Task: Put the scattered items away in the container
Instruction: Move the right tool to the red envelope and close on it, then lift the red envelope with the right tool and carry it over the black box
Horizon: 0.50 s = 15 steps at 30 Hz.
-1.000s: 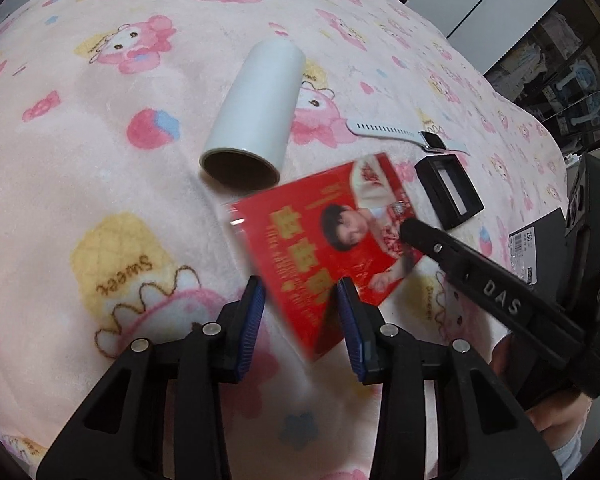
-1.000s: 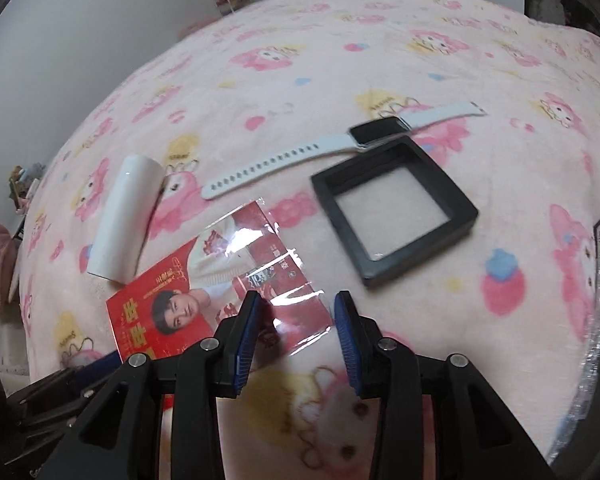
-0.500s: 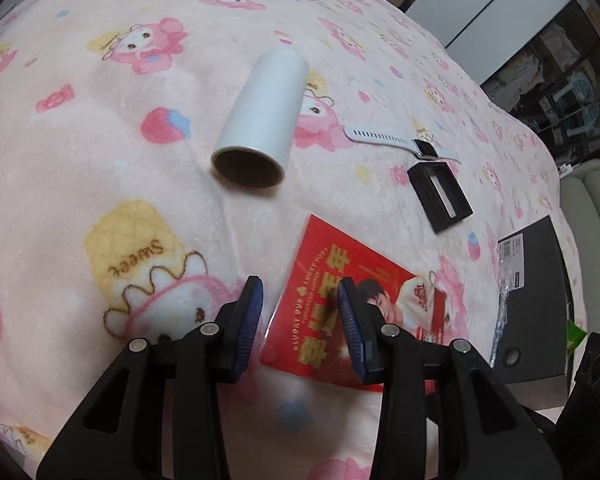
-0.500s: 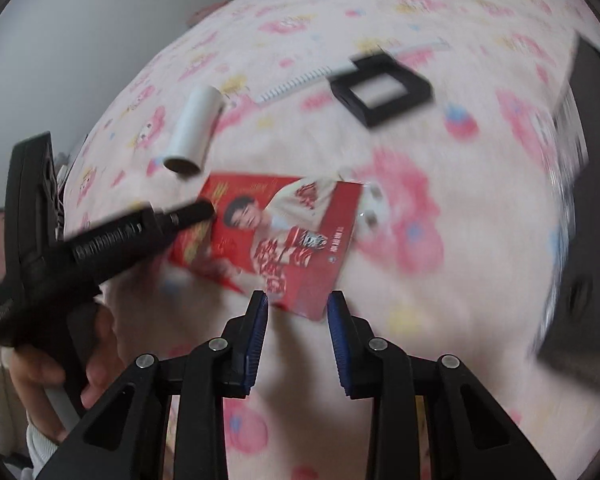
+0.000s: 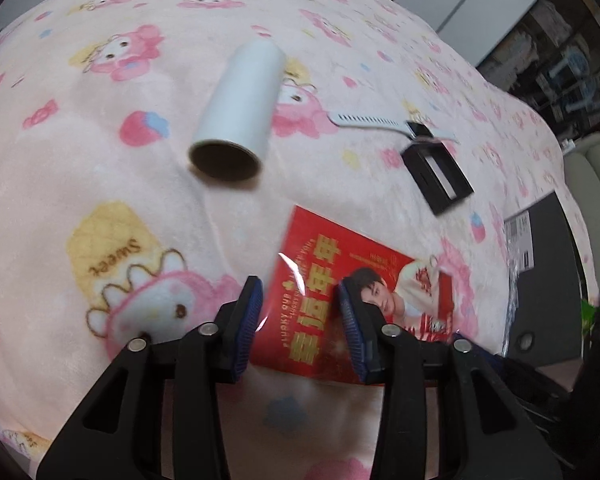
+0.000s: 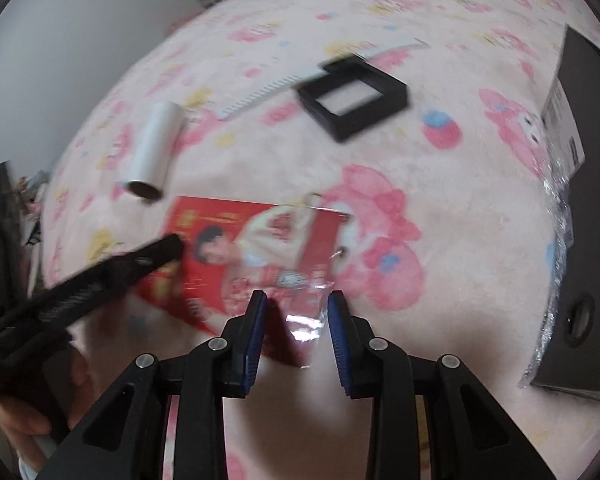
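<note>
With my left gripper [image 5: 300, 320] opening and my right gripper [image 6: 296, 328] spread over the red packet [image 5: 352, 288] lying near on the blanket [image 5: 100, 200], pickup seemingly remained next.

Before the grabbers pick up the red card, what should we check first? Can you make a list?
1. Red card lies flat on the blanket: ok.
2. Left gripper jaws opening, not pinching the card: ok.
3. Right gripper over the card's plastic edge, not pinching: ok.
4. Grippers clear of each other: cannot tell.
5. Dark box to the right within reach: cannot tell.
6. White roll, watch, black frame clear of the card: ok.
</note>
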Each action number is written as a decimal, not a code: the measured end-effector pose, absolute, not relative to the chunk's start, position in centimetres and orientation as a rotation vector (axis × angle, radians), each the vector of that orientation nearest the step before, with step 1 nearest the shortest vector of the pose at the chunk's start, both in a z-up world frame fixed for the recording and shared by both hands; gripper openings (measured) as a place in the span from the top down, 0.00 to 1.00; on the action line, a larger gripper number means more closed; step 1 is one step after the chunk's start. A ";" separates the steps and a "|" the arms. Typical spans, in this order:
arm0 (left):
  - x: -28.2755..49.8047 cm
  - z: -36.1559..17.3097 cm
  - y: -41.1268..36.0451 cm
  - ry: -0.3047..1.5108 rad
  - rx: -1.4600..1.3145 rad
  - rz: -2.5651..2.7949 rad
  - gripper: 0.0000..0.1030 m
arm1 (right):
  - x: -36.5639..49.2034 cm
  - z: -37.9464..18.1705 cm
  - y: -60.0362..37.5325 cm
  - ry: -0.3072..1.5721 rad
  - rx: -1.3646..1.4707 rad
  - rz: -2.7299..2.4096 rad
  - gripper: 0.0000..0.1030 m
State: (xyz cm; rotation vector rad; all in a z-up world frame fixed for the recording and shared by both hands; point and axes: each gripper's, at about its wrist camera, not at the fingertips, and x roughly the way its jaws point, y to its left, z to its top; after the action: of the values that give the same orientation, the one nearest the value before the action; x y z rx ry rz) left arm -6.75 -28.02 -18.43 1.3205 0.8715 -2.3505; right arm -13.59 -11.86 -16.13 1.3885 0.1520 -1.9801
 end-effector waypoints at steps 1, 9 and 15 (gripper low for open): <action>-6.7 -18.4 -27.9 0.875 1.331 -2.357 0.59 | -13.1 -15.8 -11.8 0.186 1.371 -1.989 0.72; -5.3 -18.6 -24.6 1.002 1.478 -2.409 0.59 | -10.9 -15.2 -6.8 0.134 1.461 -1.975 0.72; -5.1 -17.4 -17.8 0.688 1.541 -2.513 0.51 | -9.4 -15.5 -2.0 0.172 1.540 -1.996 0.71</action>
State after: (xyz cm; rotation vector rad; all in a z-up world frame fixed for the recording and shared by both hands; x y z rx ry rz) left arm -5.07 -17.78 -17.44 1.5410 0.6875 -2.5134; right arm -9.35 -2.04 -15.46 1.5396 0.1718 -1.9961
